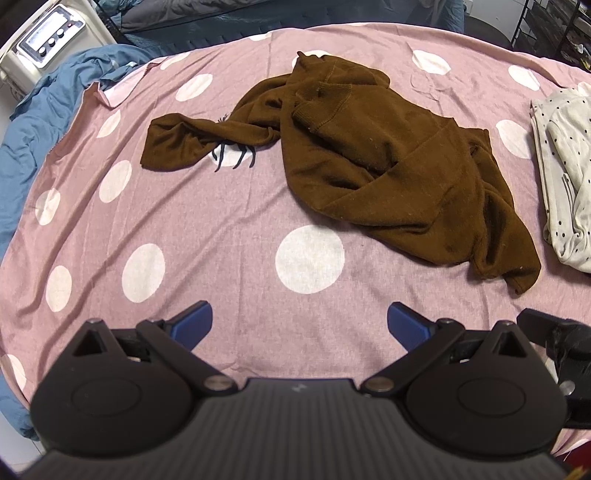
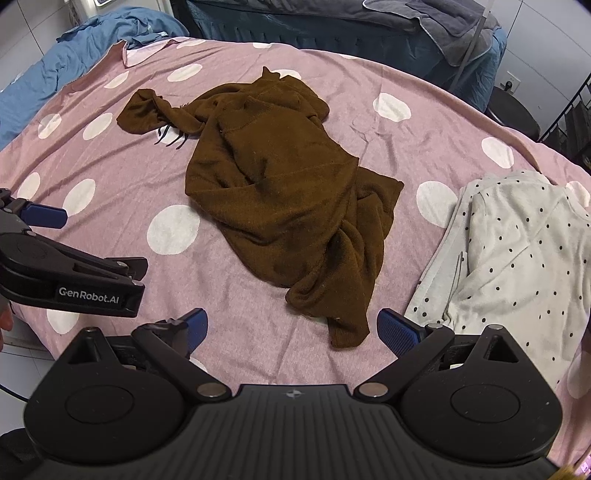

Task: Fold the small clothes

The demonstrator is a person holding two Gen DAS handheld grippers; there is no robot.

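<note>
A crumpled brown sweater lies in the middle of a bed covered by a pink sheet with large white dots. One sleeve stretches out to the left of the sweater's body, and a small black spider-like print or decoration shows just under that sleeve, though what it belongs to cannot be told. The sweater's lower end bunches into a twisted tail pointing toward the cameras.

To the right of the sweater, apart from it, lies a white garment with black dots, flattened and partly folded, resting on the same sheet. Beyond the sweater on the left, a blue blanket is heaped along the bed's edge, and a white appliance with knobs stands past that. Behind the sweater, at the far side, dark grey-blue bedding is piled up.

The left gripper hovers over bare sheet in front of the sweater, its blue-padded fingers spread wide and holding nothing. The right gripper is likewise wide open and empty, with the sweater's tail lying between and just ahead of its fingers, and the dotted garment just beside its right finger. In the right wrist view the left gripper shows at the left edge, in front and left of the sweater.
</note>
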